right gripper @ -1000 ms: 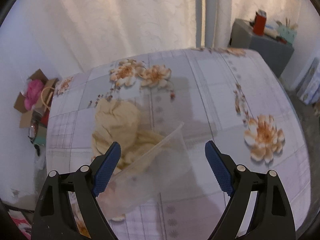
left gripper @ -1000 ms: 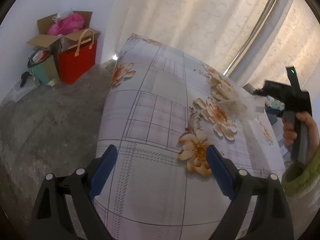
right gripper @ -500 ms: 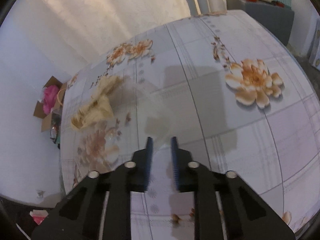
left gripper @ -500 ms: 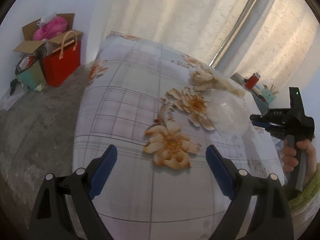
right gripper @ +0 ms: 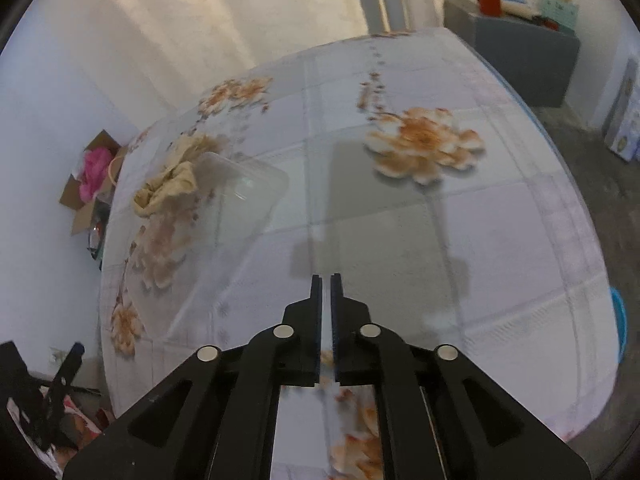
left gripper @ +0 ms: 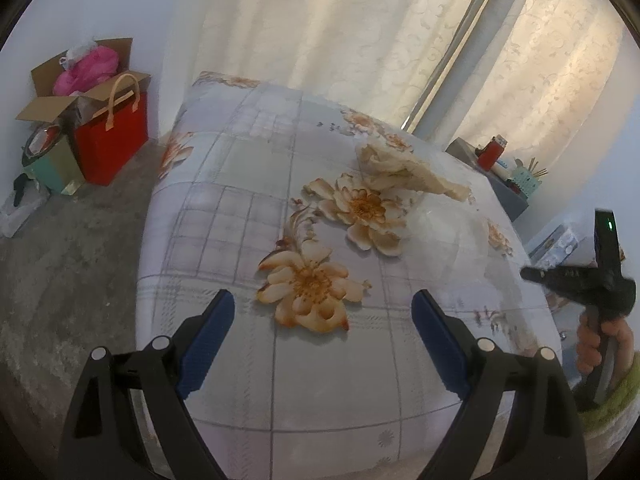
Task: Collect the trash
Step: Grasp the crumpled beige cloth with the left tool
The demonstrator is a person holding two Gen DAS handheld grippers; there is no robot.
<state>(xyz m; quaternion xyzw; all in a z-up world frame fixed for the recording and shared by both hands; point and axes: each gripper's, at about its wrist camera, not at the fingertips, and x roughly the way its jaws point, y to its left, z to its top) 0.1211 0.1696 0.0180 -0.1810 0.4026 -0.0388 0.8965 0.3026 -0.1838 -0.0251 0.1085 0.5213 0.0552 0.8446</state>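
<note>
A clear plastic container [right gripper: 240,184] hangs in front of my right gripper [right gripper: 326,280], which is shut on its thin transparent edge above the floral tablecloth [right gripper: 400,220]. A crumpled beige paper [right gripper: 168,184] lies on the cloth beside the container; it also shows in the left wrist view [left gripper: 404,168] with the clear container [left gripper: 448,236] next to it. My left gripper [left gripper: 324,312] is open and empty over the near part of the table. The right gripper [left gripper: 536,274] shows at the right edge of the left wrist view.
A red bag [left gripper: 112,136] and an open cardboard box [left gripper: 80,80] with pink stuff stand on the floor at the left. A grey cabinet [right gripper: 520,56] with small items stands behind the table. Curtains [left gripper: 360,32] hang at the back.
My right gripper closed on the clear container's edge and pulled back, lifting it away from the beige paper. My left gripper drifted slightly and stayed open.
</note>
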